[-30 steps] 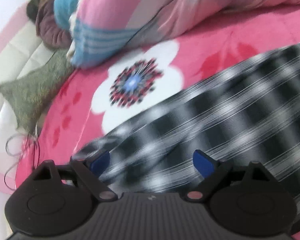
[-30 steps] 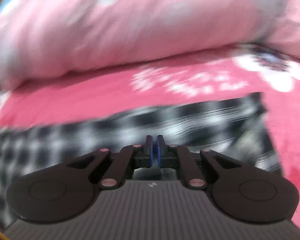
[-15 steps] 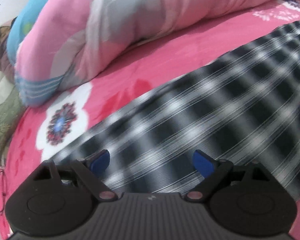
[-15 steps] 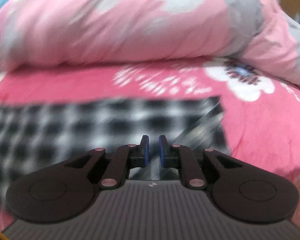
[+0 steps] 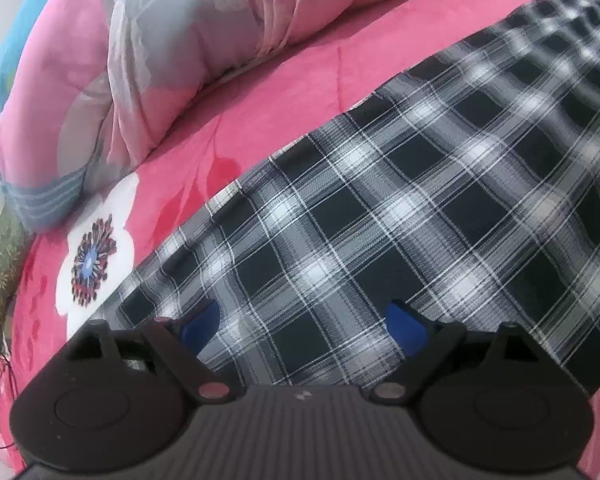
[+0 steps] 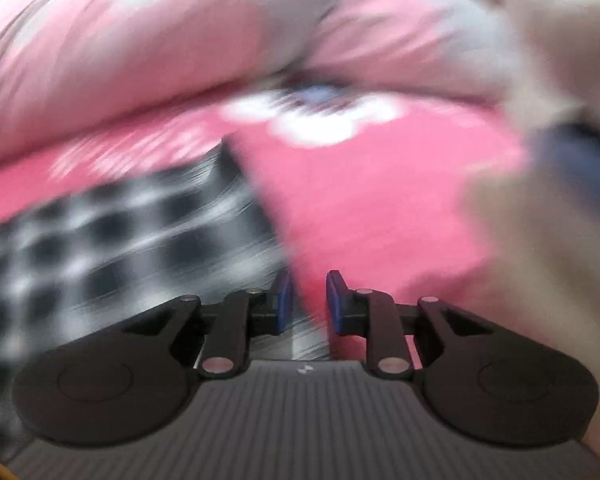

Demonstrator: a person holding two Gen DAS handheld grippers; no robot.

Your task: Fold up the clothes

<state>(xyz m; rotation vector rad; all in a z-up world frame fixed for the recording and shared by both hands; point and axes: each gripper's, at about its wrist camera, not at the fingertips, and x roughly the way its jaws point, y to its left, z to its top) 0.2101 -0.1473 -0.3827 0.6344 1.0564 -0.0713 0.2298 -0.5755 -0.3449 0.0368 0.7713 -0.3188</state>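
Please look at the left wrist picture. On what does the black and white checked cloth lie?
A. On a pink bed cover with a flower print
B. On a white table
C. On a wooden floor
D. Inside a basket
A: the checked cloth lies spread on the pink bed cover, whose printed white flower shows beside the cloth's edge.

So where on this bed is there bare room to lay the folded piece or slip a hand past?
A bare strip of pink bedsheet runs between the plaid garment and the rolled quilt. In the blurred right wrist view, more bare sheet lies right of the garment's edge. The garment covers the near bed; the quilt crowds the far side.
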